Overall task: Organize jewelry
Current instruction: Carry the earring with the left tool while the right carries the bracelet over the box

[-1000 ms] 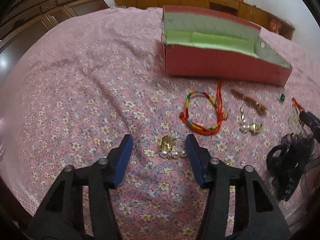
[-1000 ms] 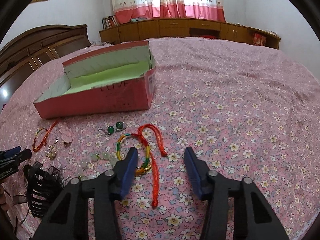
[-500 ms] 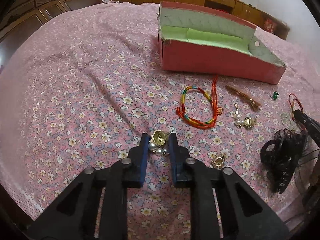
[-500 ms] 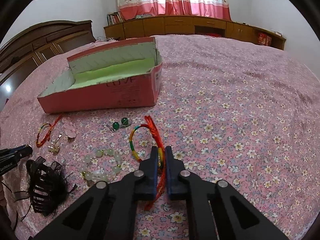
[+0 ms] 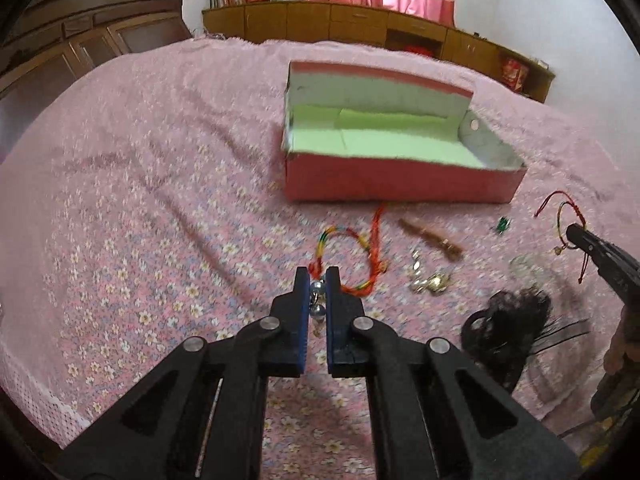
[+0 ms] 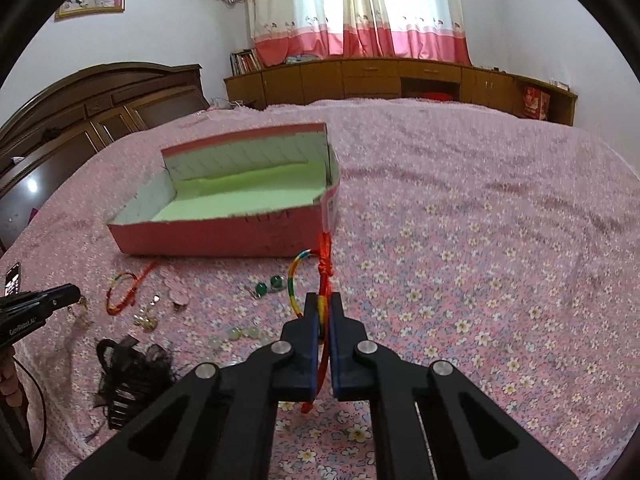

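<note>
My left gripper [image 5: 318,276] is shut on a pearl earring [image 5: 317,300] and holds it above the bed. My right gripper [image 6: 324,302] is shut on a rainbow cord bracelet with red strings [image 6: 316,276], lifted off the bed; it also shows in the left wrist view [image 5: 568,220]. An open pink box with a green lining [image 5: 384,148] [image 6: 240,208] sits beyond both grippers. A second rainbow bracelet [image 5: 352,256] [image 6: 122,296], a gold pearl earring [image 5: 430,282], a brown clip [image 5: 432,236] and green bead earrings [image 6: 268,286] lie on the bedspread.
A black lace hair claw [image 5: 508,328] [image 6: 128,372] lies near the bed's front edge. Pale jade beads [image 6: 240,334] lie beside it. A wooden headboard [image 6: 100,100] stands at the left and low cabinets [image 6: 400,80] line the far wall.
Both grippers closed on their pieces and rose: the left lifted the pearl earring, the right lifted the rainbow bracelet. Both views now tilt up toward the box.
</note>
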A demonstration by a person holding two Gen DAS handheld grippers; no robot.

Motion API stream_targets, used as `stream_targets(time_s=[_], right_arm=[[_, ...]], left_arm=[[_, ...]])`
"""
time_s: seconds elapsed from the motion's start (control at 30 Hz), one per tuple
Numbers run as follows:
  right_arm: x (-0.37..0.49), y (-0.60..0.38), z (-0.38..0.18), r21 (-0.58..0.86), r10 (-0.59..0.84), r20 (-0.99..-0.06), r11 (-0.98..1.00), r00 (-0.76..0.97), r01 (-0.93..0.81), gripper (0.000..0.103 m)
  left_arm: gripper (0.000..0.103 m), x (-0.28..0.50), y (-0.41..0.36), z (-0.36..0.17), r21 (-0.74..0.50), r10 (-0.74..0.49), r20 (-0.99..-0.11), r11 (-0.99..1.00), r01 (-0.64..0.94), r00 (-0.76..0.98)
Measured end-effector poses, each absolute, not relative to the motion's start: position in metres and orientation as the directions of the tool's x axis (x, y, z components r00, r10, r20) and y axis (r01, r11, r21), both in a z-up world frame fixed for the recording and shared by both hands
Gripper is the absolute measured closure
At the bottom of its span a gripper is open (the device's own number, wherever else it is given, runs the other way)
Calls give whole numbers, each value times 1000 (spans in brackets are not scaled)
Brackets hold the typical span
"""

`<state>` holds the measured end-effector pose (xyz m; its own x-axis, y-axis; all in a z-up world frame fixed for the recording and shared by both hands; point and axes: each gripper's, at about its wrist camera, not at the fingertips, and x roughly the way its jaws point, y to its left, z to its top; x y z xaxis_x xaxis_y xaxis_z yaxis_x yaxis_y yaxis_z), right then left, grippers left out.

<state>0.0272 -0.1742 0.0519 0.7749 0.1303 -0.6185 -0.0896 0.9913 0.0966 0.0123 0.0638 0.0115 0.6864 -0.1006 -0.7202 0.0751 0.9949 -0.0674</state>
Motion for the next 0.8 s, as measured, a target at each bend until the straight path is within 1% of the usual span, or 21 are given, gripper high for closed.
stream_targets(time_s=[0.43, 0.8], right_arm=[[28, -163, 89, 84, 167, -546, 986, 821, -144, 98], [61, -142, 118, 54, 203, -480, 978, 853, -202, 98]], left_arm=[[103, 34, 44, 52, -59, -137, -623, 990, 128, 770], [103, 70, 30, 77, -43, -161, -543, 986, 164, 824]])
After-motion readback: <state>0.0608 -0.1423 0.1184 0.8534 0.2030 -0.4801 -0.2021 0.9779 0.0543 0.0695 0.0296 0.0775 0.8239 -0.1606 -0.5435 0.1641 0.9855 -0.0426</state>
